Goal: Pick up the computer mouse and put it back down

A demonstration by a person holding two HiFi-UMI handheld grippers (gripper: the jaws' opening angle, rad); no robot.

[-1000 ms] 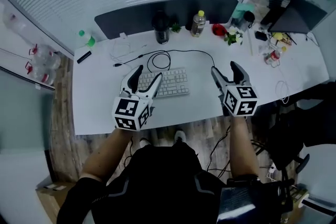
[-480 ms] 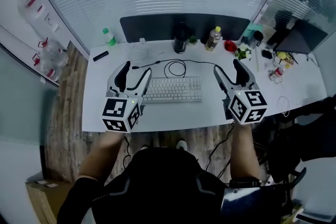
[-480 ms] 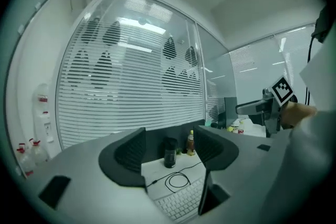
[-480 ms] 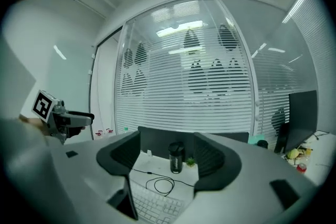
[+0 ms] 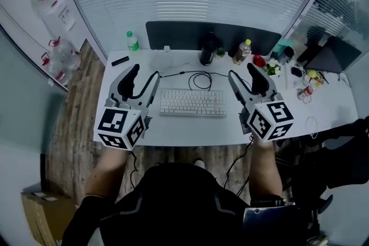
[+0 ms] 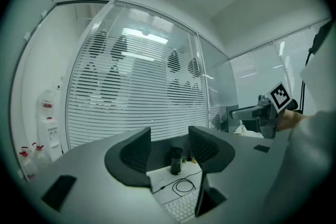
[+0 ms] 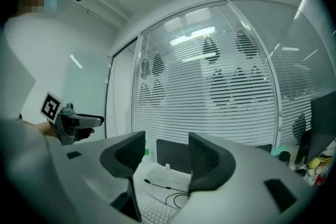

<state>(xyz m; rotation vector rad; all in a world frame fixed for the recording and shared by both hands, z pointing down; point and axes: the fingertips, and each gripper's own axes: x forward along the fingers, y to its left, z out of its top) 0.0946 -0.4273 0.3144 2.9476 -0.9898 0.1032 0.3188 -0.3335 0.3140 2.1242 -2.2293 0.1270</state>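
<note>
I can make out no computer mouse for certain in any view. A white keyboard lies mid-desk with a looped black cable behind it. My left gripper hangs in the air over the desk's left part, pointing level. Its jaws are closing, with nothing between them. My right gripper hangs right of the keyboard, also held level. Its jaws are closing too, and only the desk shows through the gap. Each gripper view shows the other gripper off to the side.
Along the back of the white desk stand a dark partition, a black tumbler, a yellow-capped bottle, a green bottle and a red cup. A small black item lies far left. Clutter and a laptop fill the right.
Both grippers have risen off the desk toward the head camera and spread apart. The left one has left the keyboard's edge. Both pairs of jaws stand a little narrower.
</note>
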